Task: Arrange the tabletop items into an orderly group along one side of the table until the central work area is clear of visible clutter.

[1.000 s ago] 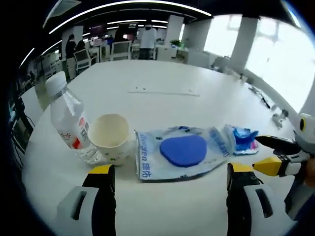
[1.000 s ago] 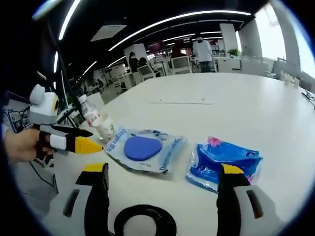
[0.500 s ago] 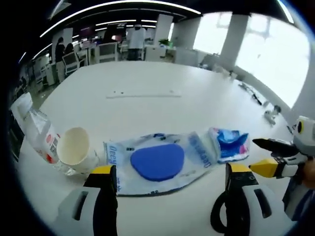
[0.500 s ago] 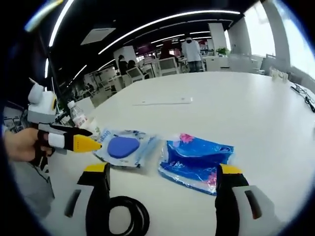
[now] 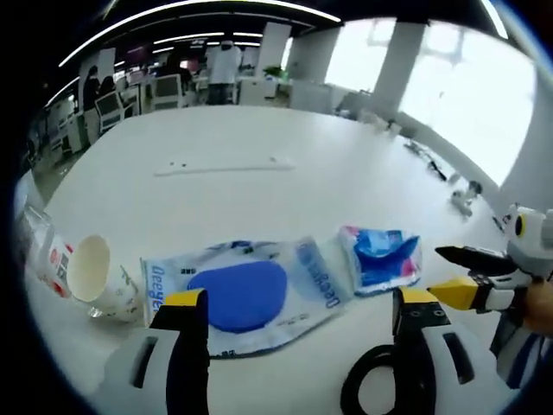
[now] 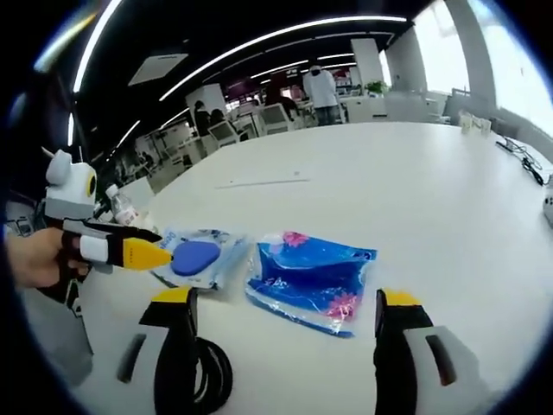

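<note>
Tabletop items, near to far: black cable loop (image 6: pixel 212 376) by my right gripper (image 6: pixel 285 316), jaws spread, empty; blue packet (image 6: pixel 313 278) just beyond. My left gripper (image 5: pixel 294 303) gapes over the clear pouch (image 5: pixel 246 294); paper cup (image 5: pixel 93 278) and bottle (image 5: pixel 39 251) lie tipped, far left. Risk: nudged, they may roll off the table (image 5: pixel 259 186).

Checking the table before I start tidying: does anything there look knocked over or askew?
Yes. In the left gripper view, the white paper cup at the left seems to lie on its side, mouth facing the camera, against a clear plastic bottle that looks tipped too. The clear packet holding a blue pad and the blue plastic packet lie flat.
</note>
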{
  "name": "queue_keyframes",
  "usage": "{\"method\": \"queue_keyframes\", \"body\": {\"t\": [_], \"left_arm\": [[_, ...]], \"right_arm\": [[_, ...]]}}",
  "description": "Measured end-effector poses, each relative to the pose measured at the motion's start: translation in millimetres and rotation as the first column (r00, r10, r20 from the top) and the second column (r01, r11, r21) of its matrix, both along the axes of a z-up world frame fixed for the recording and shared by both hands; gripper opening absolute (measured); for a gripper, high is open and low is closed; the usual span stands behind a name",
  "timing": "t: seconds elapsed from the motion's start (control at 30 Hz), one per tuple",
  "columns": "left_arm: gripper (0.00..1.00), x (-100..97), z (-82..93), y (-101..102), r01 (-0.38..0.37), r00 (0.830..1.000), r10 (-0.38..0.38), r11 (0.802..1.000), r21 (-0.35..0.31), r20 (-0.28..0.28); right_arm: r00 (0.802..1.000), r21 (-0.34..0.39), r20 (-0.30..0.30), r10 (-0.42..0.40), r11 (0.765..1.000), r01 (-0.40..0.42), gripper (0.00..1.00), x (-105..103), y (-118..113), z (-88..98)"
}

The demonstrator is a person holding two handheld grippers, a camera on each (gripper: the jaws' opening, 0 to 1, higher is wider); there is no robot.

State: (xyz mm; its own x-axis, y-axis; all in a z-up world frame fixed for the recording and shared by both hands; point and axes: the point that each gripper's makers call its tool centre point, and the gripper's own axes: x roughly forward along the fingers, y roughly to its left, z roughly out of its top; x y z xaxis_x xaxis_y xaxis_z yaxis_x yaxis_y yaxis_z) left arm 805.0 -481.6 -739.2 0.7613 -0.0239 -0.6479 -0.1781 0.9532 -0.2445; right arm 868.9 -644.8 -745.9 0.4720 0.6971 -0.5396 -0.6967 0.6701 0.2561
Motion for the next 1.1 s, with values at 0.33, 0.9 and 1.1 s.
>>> {"method": "queue_keyframes", "body": {"t": [0.33,0.9,1.1], "left_arm": [[0.72,20.4,4.9,-26,0.058,0.997,-0.056,0.998,-0.023,0.047],[0.54,43.4,-15.3,-64,0.135,0.989,-0.126,0.984,-0.114,0.079],[0.48,50.6,-26.2,-74,0.149,0.987,-0.141,0.981,-0.124,0.072]], "right_arm": [[0.998,0.013,-0.021,-0.066,0.998,0.066,0.73,18,-19,-5.5],[0.992,0.019,-0.077,-0.103,0.994,0.105,0.59,22,-31,-28.9],[0.989,0.027,-0.102,-0.105,0.994,0.109,0.55,28,-32,-40.4]]}}
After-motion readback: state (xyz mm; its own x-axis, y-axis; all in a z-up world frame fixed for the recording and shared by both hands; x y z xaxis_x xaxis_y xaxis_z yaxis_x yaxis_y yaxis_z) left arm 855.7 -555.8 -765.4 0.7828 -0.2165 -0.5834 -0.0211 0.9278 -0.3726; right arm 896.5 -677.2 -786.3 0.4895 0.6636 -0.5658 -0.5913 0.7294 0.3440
